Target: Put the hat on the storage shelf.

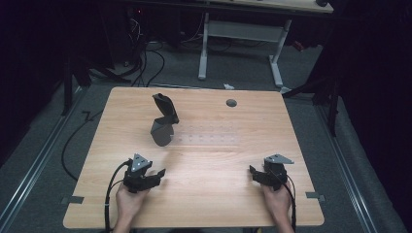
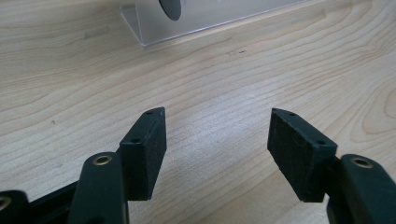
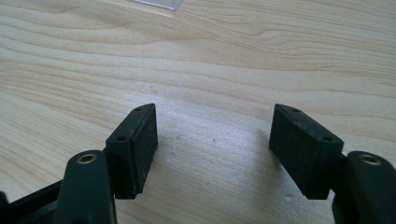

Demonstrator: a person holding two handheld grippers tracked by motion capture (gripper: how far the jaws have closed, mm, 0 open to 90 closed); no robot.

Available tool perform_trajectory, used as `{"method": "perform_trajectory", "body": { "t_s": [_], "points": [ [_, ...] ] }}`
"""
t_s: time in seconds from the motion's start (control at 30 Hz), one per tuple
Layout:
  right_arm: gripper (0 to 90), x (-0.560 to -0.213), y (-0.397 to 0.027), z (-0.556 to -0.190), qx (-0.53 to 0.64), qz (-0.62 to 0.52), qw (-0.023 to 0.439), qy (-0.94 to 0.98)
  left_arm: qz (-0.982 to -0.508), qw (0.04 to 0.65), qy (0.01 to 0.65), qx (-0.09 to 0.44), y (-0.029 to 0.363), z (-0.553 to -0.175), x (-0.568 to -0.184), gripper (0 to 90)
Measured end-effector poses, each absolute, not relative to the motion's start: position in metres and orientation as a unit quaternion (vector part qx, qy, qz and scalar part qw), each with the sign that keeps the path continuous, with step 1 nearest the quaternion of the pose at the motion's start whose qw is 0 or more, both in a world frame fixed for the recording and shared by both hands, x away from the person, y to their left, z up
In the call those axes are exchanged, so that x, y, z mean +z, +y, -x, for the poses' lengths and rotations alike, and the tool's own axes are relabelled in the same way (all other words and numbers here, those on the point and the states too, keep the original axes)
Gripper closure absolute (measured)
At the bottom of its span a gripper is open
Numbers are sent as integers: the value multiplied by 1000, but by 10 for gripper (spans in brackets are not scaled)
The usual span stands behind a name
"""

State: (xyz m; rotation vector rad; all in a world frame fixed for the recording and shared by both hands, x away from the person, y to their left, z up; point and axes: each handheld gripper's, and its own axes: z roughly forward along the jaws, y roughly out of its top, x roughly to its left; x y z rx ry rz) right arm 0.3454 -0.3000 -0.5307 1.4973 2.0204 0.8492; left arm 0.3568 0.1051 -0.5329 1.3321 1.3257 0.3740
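Observation:
A dark grey angular object (image 1: pixel 163 121) stands upright left of the middle of the wooden table (image 1: pixel 218 194), with a clear plastic piece (image 1: pixel 209 136) beside it. My left gripper (image 1: pixel 156 174) lies near the front left edge, held by a hand. In the left gripper view it (image 2: pixel 217 119) is open over bare wood, with the clear plastic base (image 2: pixel 196 21) and a dark rounded part (image 2: pixel 170 7) farther ahead. My right gripper (image 1: pixel 253 173) rests near the front right edge. In the right gripper view it (image 3: pixel 215 114) is open with nothing between its pads.
A round cable hole (image 1: pixel 231 103) sits near the table's far edge. A white-legged desk (image 1: pixel 240 29) stands behind the table. Black cables (image 1: pixel 73 141) run over the grey floor on the left, and dark stands flank both sides.

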Motion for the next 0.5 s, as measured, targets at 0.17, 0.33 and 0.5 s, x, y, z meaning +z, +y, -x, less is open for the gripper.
{"method": "perform_trajectory", "body": {
  "t_s": [0.17, 0.33, 0.5],
  "points": [
    [327, -531, -300, -345, 310, -547, 242, 739, -584, 557, 565, 172, 97, -358, -541, 350],
    [327, -531, -300, -345, 310, -547, 242, 739, -591, 548, 563, 184, 91, -359, -546, 335],
    [327, -531, -300, -345, 310, -547, 241, 739, -592, 547, 563, 181, 87, -357, -546, 310]
  ]
}}
